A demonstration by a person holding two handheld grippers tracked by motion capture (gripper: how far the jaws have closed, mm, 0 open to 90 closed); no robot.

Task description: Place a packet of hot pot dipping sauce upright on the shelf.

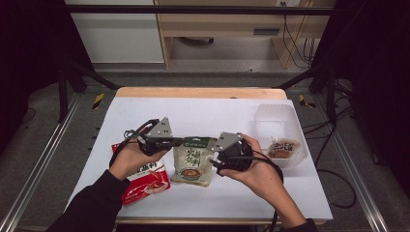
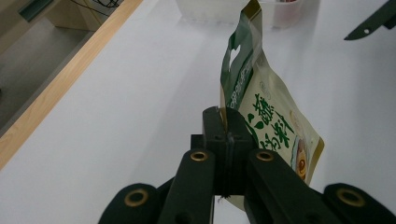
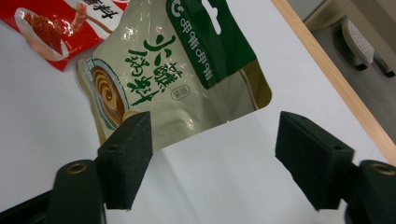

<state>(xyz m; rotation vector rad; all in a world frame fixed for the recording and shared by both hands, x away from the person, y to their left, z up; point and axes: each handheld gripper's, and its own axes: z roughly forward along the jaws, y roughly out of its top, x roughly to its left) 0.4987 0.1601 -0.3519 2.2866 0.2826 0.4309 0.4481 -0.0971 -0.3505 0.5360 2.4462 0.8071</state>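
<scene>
A cream and green sauce pouch [image 1: 192, 163] hangs lifted above the white table [image 1: 212, 116], between my two grippers. My left gripper [image 1: 180, 142] is shut on the pouch's upper left edge. In the left gripper view the black jaws [image 2: 227, 123] pinch the pouch [image 2: 268, 112] edge, and the pouch stands on its side. My right gripper [image 1: 214, 159] is at the pouch's right edge. In the right gripper view its jaws [image 3: 217, 135] stand wide open, with the pouch [image 3: 177, 84] corner just beyond the left pad [image 3: 128, 149]; nothing is pressed.
A red sauce pouch [image 1: 145, 181] lies flat on the table under my left forearm. A clear plastic box [image 1: 273, 116] stands at the right with a small packet [image 1: 284, 147] inside. The wooden table edge [image 1: 200, 92] runs along the far side.
</scene>
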